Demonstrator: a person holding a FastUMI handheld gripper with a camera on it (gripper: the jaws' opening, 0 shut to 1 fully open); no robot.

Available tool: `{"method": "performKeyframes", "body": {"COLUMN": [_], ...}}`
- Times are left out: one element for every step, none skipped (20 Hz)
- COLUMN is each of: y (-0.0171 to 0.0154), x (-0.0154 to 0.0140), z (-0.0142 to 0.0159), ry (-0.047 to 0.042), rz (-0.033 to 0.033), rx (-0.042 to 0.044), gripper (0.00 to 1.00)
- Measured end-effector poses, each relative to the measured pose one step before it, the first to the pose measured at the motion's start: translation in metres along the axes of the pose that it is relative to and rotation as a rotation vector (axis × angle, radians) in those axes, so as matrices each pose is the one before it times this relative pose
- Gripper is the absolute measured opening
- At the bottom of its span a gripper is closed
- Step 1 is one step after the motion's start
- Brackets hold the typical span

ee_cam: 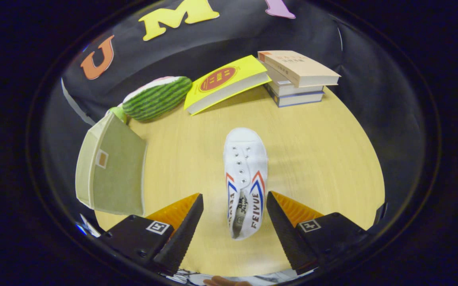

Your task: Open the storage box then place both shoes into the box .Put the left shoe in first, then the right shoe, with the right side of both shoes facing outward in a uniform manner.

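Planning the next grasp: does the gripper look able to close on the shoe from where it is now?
Probably yes. The gripper is open, and the shoe's heel end lies between its fingers, nearer the right one, touching neither. Nothing stands in the way; the box sits off to the left.

A pale wooden bench [312,159] carries everything here. A white canvas shoe [245,174] lies on it, toe pointing away, heel end between the spread fingers of the gripper [235,216], which touch nothing. To the left of the shoe stands a beige fabric storage box [111,171]. Behind the box lies a watermelon-patterned plush [157,97]. Further back, a yellow book [225,81] leans on a stack of books [296,77].
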State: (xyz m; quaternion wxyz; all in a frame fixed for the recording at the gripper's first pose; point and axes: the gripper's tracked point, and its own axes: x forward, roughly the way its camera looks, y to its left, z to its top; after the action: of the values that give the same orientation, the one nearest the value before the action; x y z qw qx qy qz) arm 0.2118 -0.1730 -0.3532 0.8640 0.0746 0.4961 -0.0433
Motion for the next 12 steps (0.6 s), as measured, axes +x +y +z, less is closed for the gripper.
{"method": "performKeyframes", "body": {"y": [-0.01111,-0.00805,-0.00573,-0.00448,-0.00121,-0.00063,-0.00089,-0.00252,-0.00017,0.00649,0.00247,0.00423], "x": [0.00418,0.00401,0.00519,0.00713,0.00802,0.00877,0.00756,0.00817,0.00969,0.00451,-0.00128,0.00018], "z": [-0.00113,-0.00327,-0.00394,-0.00557,-0.00385,-0.00627,-0.00381,0.00057,-0.00017,-0.00186,0.00446,0.00041], "ry": [0.00533,0.01072,0.01806,0.02439,0.02342,0.03297,0.0251,0.00971,0.0275,0.03438,-0.01457,0.04853], "rz": [-0.0166,-0.01303,-0.00463,0.00033,0.01125,0.01675,0.01047,0.01023,0.01766,0.05821,0.03394,0.04301], "rx": [-0.00448,0.0013,0.00012,0.00422,-0.00295,-0.00031,0.00884,0.00971,0.00701,0.023,0.04148,0.03169], "gripper": [1.0,1.0,1.0,1.0,1.0,0.99,0.96,0.95,0.89,0.84,0.71,0.67]}}
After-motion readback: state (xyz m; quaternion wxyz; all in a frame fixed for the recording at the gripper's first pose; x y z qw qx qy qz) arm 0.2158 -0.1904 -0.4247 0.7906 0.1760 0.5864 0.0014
